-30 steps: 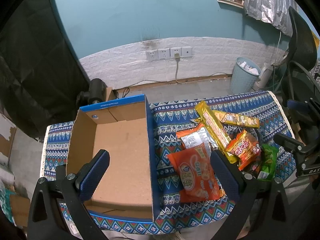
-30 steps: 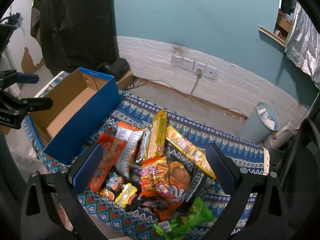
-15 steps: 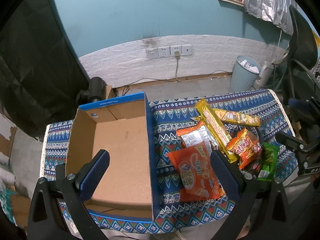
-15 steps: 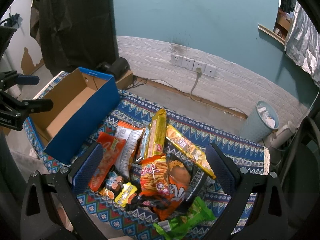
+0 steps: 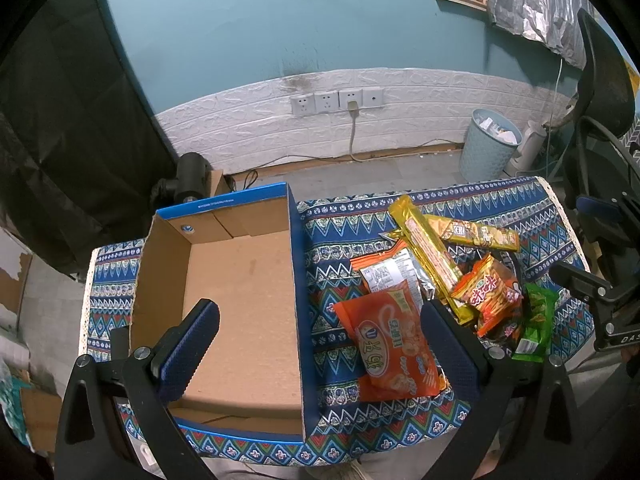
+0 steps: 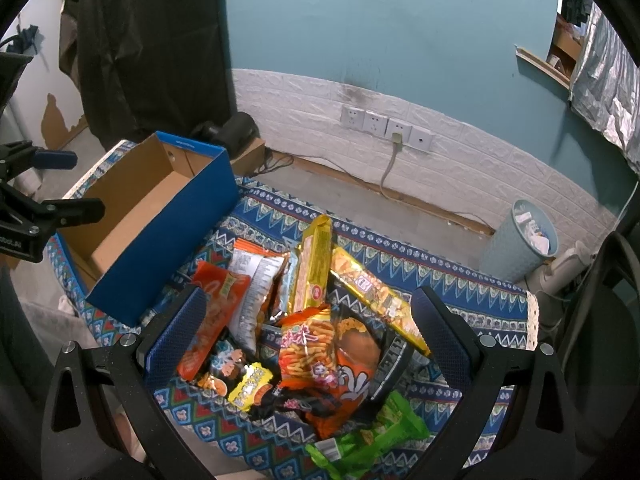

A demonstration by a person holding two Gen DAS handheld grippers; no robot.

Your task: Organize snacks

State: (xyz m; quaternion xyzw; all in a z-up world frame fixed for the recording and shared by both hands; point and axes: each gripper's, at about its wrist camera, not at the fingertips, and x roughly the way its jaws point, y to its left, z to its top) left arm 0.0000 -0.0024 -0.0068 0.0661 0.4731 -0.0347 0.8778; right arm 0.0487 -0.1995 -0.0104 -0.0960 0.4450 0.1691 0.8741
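An empty blue cardboard box [image 5: 240, 300] [image 6: 160, 216] sits on the left of a patterned cloth [image 5: 340, 232]. To its right lies a pile of snack packets: an orange bag [image 5: 394, 344], a long gold pack [image 5: 428, 256] [image 6: 312, 268], an orange noodle bag [image 5: 490, 292] [image 6: 308, 340], a green packet [image 5: 536, 324] [image 6: 372, 440]. My left gripper [image 5: 320, 340] hangs open above the box's right wall, holding nothing. My right gripper [image 6: 308, 336] is open above the snack pile, holding nothing.
A pale blue waste bin [image 5: 488, 144] [image 6: 520, 236] stands on the floor behind the table, by a wall with sockets [image 5: 336, 100]. A black chair [image 5: 600, 100] is at the right. Dark fabric [image 5: 60, 120] hangs at the left.
Both grippers have stayed nearly still and open. The views shift only slightly.
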